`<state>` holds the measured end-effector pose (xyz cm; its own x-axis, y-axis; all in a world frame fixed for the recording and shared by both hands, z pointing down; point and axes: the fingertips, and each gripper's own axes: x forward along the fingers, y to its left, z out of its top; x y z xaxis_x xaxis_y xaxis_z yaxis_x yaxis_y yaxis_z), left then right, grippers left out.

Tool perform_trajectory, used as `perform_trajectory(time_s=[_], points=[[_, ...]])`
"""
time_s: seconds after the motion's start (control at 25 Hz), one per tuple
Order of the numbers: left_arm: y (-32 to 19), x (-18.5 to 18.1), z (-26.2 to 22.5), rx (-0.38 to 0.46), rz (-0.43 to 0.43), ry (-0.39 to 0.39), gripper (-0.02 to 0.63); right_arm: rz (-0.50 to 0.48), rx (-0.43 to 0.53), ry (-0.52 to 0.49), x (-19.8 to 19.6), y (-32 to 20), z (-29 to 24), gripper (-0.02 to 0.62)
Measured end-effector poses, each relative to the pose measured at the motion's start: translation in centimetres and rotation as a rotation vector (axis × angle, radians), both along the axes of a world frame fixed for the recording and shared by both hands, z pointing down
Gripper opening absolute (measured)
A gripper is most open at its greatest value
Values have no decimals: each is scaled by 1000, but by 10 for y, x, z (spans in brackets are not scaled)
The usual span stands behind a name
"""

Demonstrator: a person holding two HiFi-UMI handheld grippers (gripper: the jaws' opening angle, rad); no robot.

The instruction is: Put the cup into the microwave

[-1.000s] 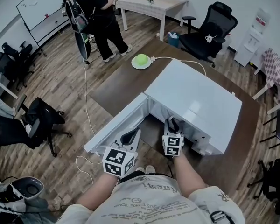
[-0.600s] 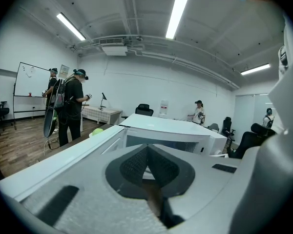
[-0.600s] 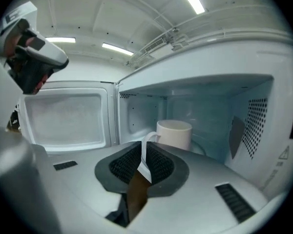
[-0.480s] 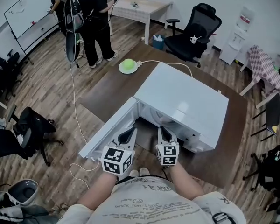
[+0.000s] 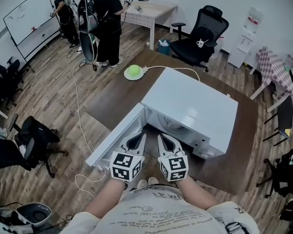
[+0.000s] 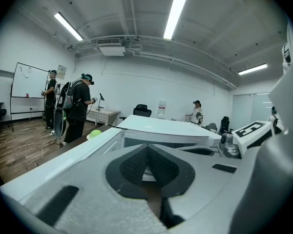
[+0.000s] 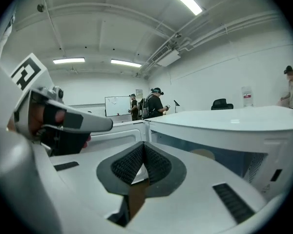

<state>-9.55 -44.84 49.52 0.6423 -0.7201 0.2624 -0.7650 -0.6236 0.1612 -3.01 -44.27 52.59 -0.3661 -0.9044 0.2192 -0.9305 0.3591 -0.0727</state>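
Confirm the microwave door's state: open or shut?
Open. The head view shows the microwave door swung out to the left of the microwave, leaving the cavity exposed.

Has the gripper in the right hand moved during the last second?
Yes. The right gripper has drawn back out of the microwave opening, toward the person. Its jaws are shut with nothing between them.

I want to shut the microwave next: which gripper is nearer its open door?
Left. The left gripper hangs right beside the door, by its inner face. The right gripper is farther over, in front of the microwave and its open cavity.
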Motion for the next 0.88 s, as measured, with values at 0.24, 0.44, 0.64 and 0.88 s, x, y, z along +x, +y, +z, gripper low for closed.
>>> perform_trajectory(time_s=[0.24,0.44,0.64,0.88], points=[[2,-2,4,0,10,-2,13,24,26,-21,-1,3,-31,15],[2,6,6,2,38,3,14,64,19,-13,9,2,-32,15],[1,12,9,-1,54,4,14,85,1,-11,17,1,-27,15],[-1,10,9,-3,63,2,13,88,-5,-8,14,1,-25,15]])
